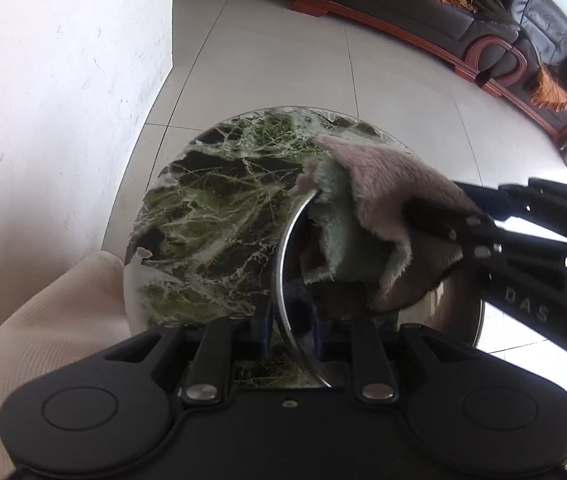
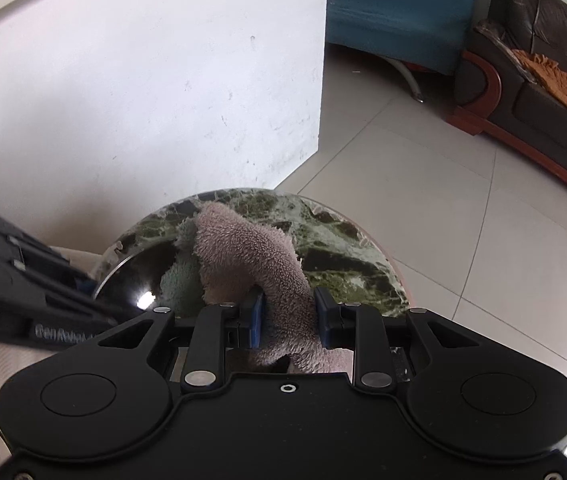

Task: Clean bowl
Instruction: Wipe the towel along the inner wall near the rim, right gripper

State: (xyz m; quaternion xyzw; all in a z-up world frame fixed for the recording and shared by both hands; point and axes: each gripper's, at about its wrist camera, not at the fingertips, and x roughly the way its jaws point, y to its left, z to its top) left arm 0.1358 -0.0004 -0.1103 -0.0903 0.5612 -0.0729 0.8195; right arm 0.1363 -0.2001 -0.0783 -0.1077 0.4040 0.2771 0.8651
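Note:
A shiny steel bowl (image 1: pixel 435 308) sits at the near right of a round green marble table (image 1: pixel 203 200). My left gripper (image 1: pixel 292 332) is shut on the bowl's near rim, with one blue pad outside the wall and one inside. A fluffy pink and pale green cloth (image 1: pixel 363 184) hangs into the bowl, and my right gripper (image 1: pixel 415 220) comes in from the right, shut on it. In the right wrist view the cloth (image 2: pixel 243 248) is bunched between the blue pads of the right gripper (image 2: pixel 288 316), draping over the bowl (image 2: pixel 135 276). The left gripper (image 2: pixel 91 286) meets the rim from the left.
A white wall (image 2: pixel 163 100) stands just behind the table (image 2: pixel 343 264). Pale floor tiles (image 1: pixel 303 60) stretch toward a dark leather sofa (image 1: pixel 503 12) with an orange throw and a teal seat (image 2: pixel 399 12). Cream ribbed fabric (image 1: pixel 43 320) lies against the table's left edge.

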